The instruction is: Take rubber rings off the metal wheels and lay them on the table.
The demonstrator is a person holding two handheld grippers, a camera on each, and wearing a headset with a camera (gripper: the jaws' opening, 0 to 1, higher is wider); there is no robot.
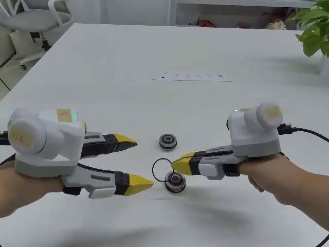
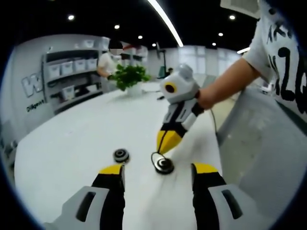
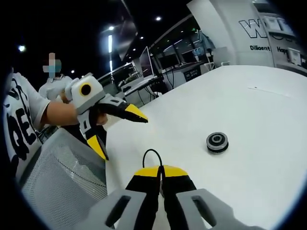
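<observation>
Between the shut tips of the right tongs [image 1: 181,163] a black rubber ring [image 1: 153,167] is pinched, its loop standing out in front of them. Just beside those tips a metal wheel [image 1: 175,181] lies on the white surface [image 1: 103,67]; whether the ring touches it I cannot tell. The left tongs [image 1: 132,161] are spread wide and hold nothing, their tips pointing toward that wheel. A second wheel [image 1: 168,141] lies apart, beyond the far tip of the left tongs.

Open table [image 1: 103,67] around two wheels [image 1: 168,141]; power strip [image 1: 191,76] beyond.
</observation>
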